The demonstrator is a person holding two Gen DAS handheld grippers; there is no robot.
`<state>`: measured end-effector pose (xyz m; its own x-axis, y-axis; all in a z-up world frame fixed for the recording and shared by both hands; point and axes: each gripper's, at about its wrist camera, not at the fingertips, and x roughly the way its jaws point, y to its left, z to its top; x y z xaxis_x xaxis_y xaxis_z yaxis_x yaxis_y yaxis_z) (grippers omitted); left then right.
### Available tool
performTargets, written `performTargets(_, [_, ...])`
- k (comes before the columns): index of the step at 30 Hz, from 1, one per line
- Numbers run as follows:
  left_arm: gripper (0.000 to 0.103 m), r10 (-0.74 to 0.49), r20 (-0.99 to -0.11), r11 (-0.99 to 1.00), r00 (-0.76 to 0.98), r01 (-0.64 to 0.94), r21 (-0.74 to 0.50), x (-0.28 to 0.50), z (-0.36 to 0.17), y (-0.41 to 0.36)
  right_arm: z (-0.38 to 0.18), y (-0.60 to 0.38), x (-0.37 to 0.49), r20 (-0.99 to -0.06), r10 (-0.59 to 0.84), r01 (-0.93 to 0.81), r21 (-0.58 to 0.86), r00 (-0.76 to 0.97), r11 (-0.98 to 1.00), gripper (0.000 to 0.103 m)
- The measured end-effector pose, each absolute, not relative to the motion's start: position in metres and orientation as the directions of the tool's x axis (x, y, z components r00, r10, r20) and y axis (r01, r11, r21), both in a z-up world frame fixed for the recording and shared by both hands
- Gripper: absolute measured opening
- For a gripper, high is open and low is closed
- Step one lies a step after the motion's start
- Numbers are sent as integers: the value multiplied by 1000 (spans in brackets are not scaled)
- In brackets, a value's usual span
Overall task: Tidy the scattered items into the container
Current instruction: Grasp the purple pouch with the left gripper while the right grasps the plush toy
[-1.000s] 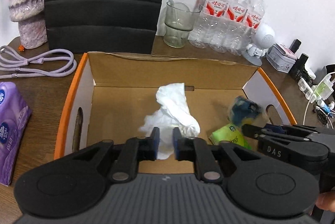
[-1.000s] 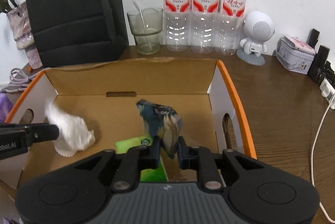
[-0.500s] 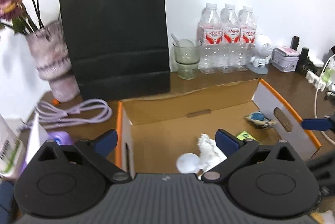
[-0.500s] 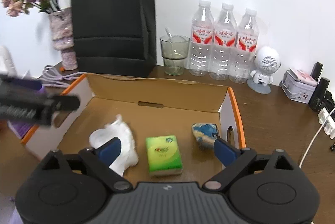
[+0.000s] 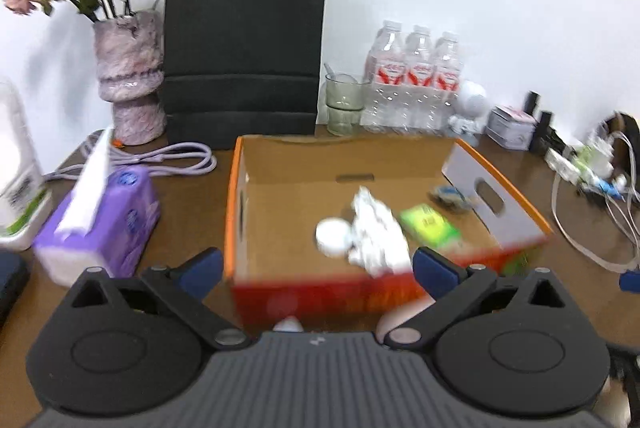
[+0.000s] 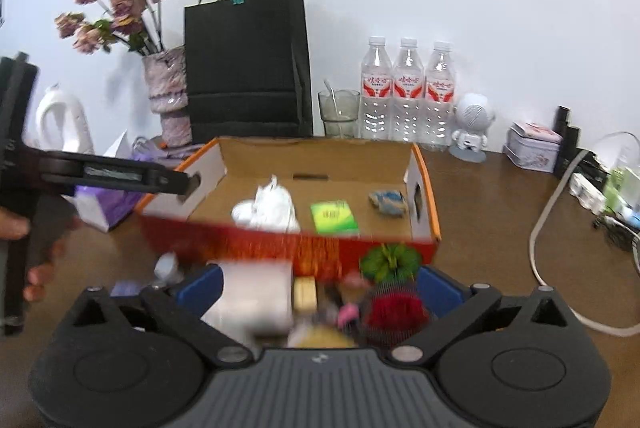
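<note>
Left wrist view. Your left gripper (image 5: pixel 316 268) fills the bottom of the frame with its jaws spread wide and nothing between them — released. Just beyond the blue pads (image 5: pixel 434 266) sits the cardboard box (image 5: pixel 240 196), orange-rimmed, at centre frame on the brown counter (image 5: pixel 192 212). Inside it, a crumpled white tissue (image 5: pixel 374 232) lies near the middle with a white ball (image 5: pixel 332 234) touching its left side; a green packet (image 5: pixel 430 226) lies just right of the tissue, and a blue wrapper (image 5: pixel 450 194) rests by the right wall under the handle slot. At left of the frame a purple tissue pack (image 5: pixel 116 220) stands beside the box. A black paper bag (image 5: pixel 244 48) and a vase of flowers (image 5: pixel 130 76) stand behind it, and three water bottles (image 5: pixel 416 88) with a glass (image 5: pixel 344 104) in the upper right.

Right wrist view. Your right gripper (image 6: pixel 320 288) is likewise released, jaws wide and empty. Between and below the pads lies a blurred cluster still outside the box — a pale box (image 6: pixel 256 292), a red mesh item with green leaves (image 6: pixel 394 292) and small pieces too smeared to name. The cardboard box sits at mid-frame, holding the tissue, green packet and blue wrapper in a row from left to right. The left gripper's finger reaches in from the left edge toward the box's left wall, with your hand (image 6: pixel 36 256) behind it.
</note>
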<state>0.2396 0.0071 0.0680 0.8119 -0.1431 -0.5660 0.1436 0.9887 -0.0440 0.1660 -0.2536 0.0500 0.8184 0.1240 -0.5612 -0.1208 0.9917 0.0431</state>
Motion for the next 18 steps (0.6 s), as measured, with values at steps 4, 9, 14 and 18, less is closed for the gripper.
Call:
performTargets(4, [103,-131,-531,989,837,145,-17,171,65,20,36,-246,120,-555,78,-111,-25,828,994,103])
performTargets(9, [103,-157,-512,982,845,189,11,99,44,25,15,-239,77,-550,48,-82,-38,834,996,103])
performTargets(14, [103,-101,-522,993,847,118,-2,59,19,32,-3,-234,50,-547,49,-57,2,835,998,103])
performTargets(18, [103,-122,-541,992,832,127,-29,50,9,34,-11,-229,42,-566,63,-73,6,822,997,103])
